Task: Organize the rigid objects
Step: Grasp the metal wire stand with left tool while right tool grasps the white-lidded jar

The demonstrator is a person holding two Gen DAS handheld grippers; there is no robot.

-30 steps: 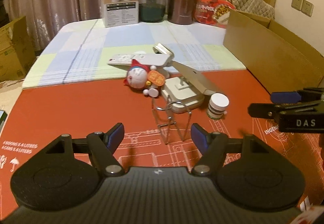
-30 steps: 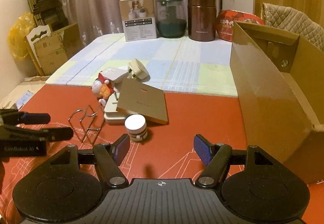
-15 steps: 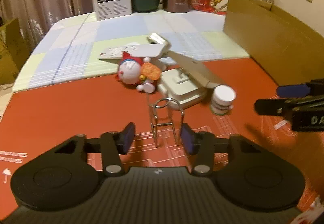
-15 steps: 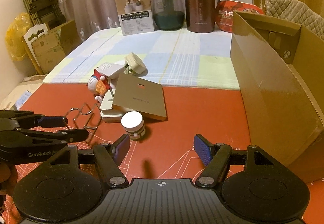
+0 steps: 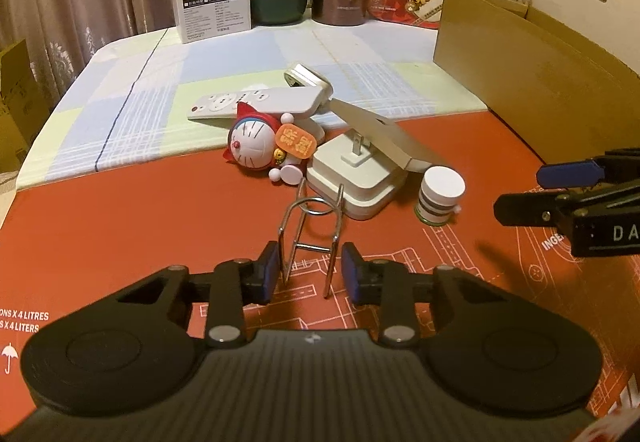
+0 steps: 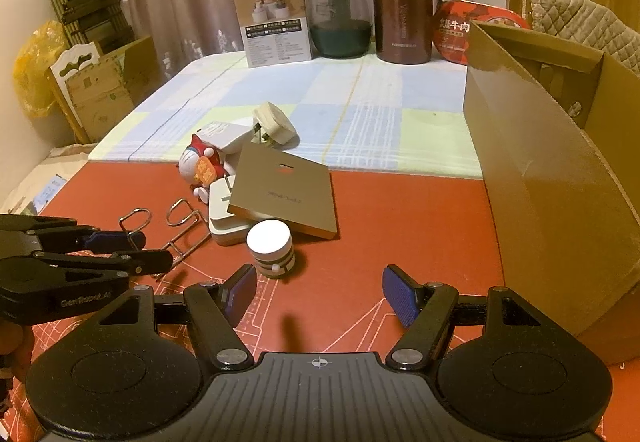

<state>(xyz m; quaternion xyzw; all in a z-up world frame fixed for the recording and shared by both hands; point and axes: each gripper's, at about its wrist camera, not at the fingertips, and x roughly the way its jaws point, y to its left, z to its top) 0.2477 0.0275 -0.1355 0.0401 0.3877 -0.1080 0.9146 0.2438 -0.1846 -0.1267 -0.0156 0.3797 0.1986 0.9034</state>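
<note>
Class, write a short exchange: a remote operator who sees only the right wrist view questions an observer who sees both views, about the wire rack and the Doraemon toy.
Operator: Is the wire rack actually between the left gripper's fingers?
Observer: Yes. The wire rack stands upright inside the left gripper, which has not yet closed on it.
Operator: What is the white thing above the toy?
Observer: A remote control, buttons up, lying across the Doraemon figure.

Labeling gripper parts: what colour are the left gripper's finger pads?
Blue pads on black arms, clearest in the left wrist view.
</note>
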